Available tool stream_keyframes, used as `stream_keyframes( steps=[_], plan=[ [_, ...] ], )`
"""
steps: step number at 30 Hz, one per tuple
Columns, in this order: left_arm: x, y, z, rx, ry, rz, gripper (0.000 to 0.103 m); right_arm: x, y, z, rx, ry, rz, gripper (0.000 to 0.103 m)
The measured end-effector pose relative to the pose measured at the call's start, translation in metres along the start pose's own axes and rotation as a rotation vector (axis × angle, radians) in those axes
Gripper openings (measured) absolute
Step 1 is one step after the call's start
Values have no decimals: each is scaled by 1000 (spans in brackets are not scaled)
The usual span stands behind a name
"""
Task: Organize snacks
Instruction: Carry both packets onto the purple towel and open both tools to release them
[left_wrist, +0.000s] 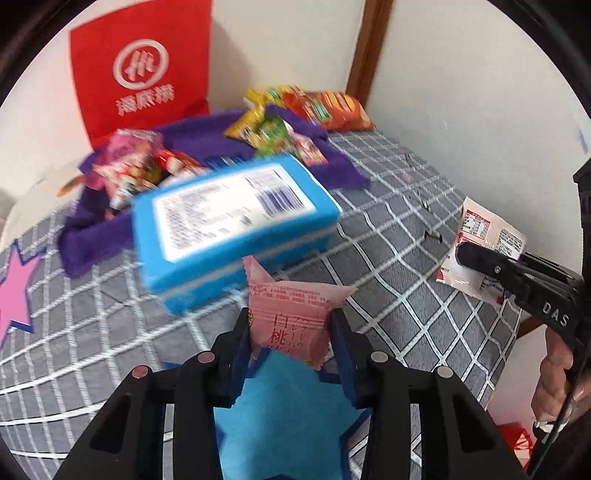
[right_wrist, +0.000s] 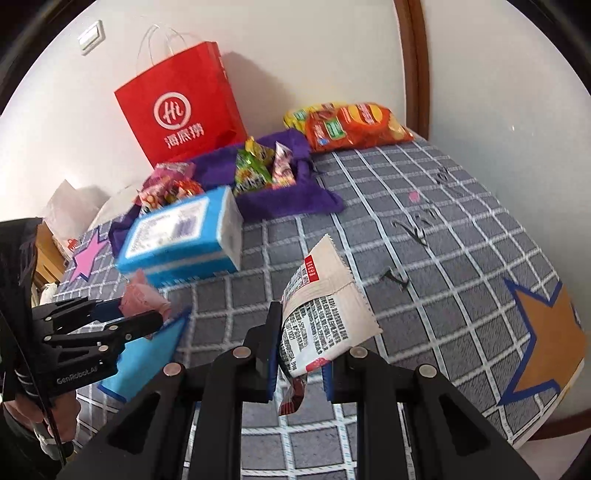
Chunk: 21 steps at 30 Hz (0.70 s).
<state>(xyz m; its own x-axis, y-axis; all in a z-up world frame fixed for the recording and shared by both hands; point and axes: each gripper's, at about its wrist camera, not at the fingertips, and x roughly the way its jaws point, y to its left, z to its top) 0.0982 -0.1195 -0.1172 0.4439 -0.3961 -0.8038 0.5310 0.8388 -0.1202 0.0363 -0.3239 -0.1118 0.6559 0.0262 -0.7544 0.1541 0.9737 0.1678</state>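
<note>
My left gripper (left_wrist: 291, 332) is shut on a pink peach snack packet (left_wrist: 295, 317) and holds it above a blue star (left_wrist: 280, 424) on the grey checked cloth (left_wrist: 388, 229). It also shows in the right wrist view (right_wrist: 144, 314) with the pink packet (right_wrist: 142, 293). My right gripper (right_wrist: 301, 343) is shut on a white and red snack packet (right_wrist: 321, 314), held above the cloth (right_wrist: 424, 295). That gripper shows at the right of the left wrist view (left_wrist: 465, 254) with the white packet (left_wrist: 484, 236). A blue box (left_wrist: 229, 225) lies ahead, and it also shows in the right wrist view (right_wrist: 184, 236).
A purple cloth tray (right_wrist: 280, 199) holds several small snacks. Orange and yellow chip bags (right_wrist: 354, 125) lie at the far corner. A red paper bag (right_wrist: 181, 107) stands against the wall. A pink star (right_wrist: 88, 254) and an orange star (right_wrist: 546, 339) mark the cloth.
</note>
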Motion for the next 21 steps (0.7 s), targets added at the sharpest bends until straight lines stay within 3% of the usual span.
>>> stream_keyframes(
  steps=[9,21],
  plan=[
    [-45,51,30,-79,-80,77,39,-11,30,49,-25,-48,12,19],
    [-68,114,79,-163,-169,170,39,7,52,120,-39,-62,22,19]
  ],
)
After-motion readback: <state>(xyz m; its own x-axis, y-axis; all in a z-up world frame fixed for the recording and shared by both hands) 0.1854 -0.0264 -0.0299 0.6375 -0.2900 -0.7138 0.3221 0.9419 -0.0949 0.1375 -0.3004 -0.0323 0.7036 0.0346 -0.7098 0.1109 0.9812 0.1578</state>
